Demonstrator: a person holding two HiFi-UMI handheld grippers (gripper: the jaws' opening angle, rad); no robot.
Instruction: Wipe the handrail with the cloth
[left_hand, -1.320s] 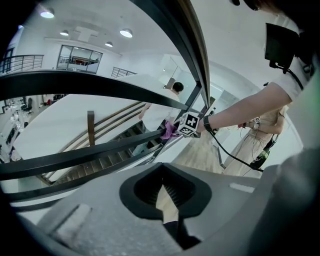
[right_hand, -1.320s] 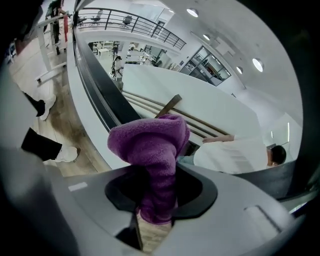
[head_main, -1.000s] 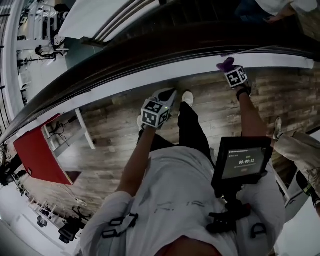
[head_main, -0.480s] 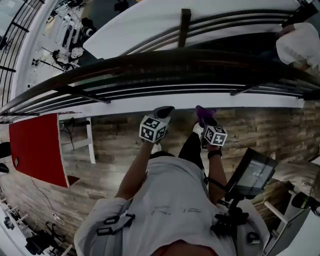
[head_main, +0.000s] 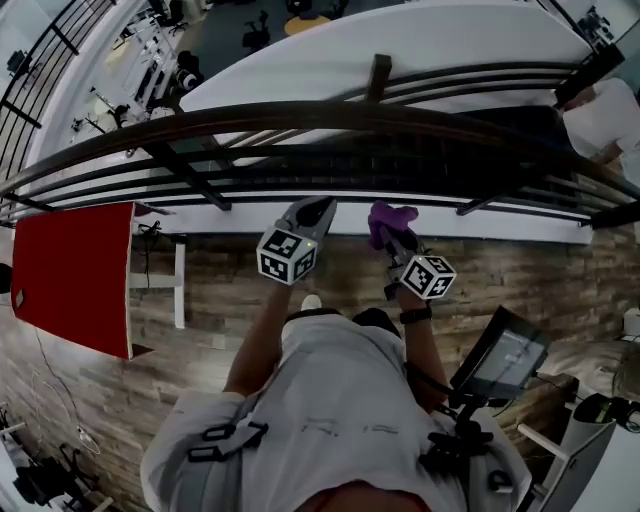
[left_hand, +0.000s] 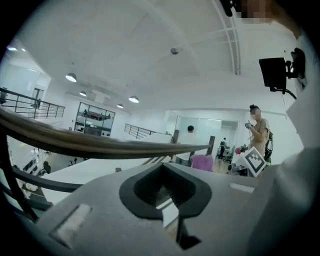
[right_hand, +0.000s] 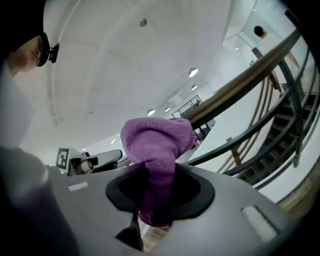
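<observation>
One purple cloth (right_hand: 157, 150), a soft, nubby terry, is bunched into a rounded wad that stands up out of the right gripper (right_hand: 157, 200). A narrower fold of it runs down between that gripper's fingers, which are clamped on it. In the head view the cloth (head_main: 390, 222) shows as a small purple tuft at the tip of the right gripper (head_main: 388, 236), in front of the white edge strip at the foot of the railing.

From the right gripper view, the dark wooden handrail (right_hand: 240, 85) slants up to the right just behind the top of the wad. Whether cloth and rail touch cannot be told.

Beside it, the left gripper (head_main: 312, 212) points at the same railing, apart from the cloth. Its fingers are together with nothing between them, as the left gripper view (left_hand: 167, 200) shows, and the handrail (left_hand: 100, 145) crosses above them.

Farther out, the handrail (head_main: 300, 115) arcs across the head view over thinner dark bars. The floor (head_main: 520, 270) is wood plank, a red panel (head_main: 75, 275) stands at the left, and a screen (head_main: 505, 355) hangs at the person's right side.
</observation>
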